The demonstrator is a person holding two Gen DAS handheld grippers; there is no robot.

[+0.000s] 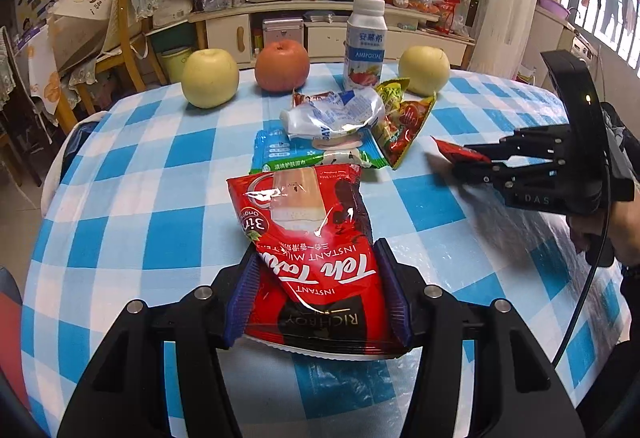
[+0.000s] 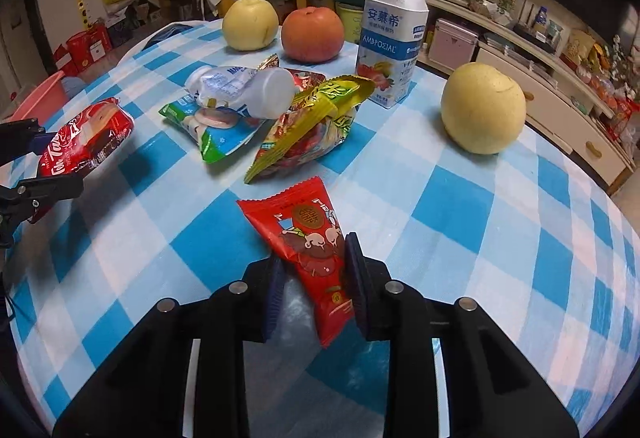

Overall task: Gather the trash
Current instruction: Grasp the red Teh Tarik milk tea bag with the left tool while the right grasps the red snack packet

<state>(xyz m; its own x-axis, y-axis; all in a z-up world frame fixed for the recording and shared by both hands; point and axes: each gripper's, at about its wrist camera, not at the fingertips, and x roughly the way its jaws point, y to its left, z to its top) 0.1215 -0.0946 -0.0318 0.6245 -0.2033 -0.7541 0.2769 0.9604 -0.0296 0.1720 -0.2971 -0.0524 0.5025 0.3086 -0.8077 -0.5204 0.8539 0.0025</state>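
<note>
A red Teh Tarik instant milk tea packet [image 1: 316,258] is seen clamped between the blue pads of the left gripper [image 1: 318,298] in the lower centre of the left wrist view, lifted off the blue-and-white checked tablecloth [image 1: 132,198]. In the right wrist view the same packet [image 2: 88,142] appears at the left edge, with its shadow on the cloth below it.

A small red snack wrapper [image 2: 308,250] is clamped between the pads of the right gripper [image 2: 314,294], lower centre of the right wrist view. From the left wrist view only its tip [image 1: 456,152] is visible, at the right gripper [image 1: 472,166] on the right.

The remaining trash sits mid-table: a crushed white plastic bottle [image 2: 244,90], a green wet-wipe pack [image 2: 212,136] under it, and a yellow-and-red snack bag [image 2: 308,122] just beside.

Along the far table edge two yellow apples [image 1: 210,78] [image 1: 424,70], a red apple [image 1: 282,66] and an upright Ambrosial yogurt bottle [image 1: 364,46] are noted. Bare cloth lies between the pile and both grippers.
</note>
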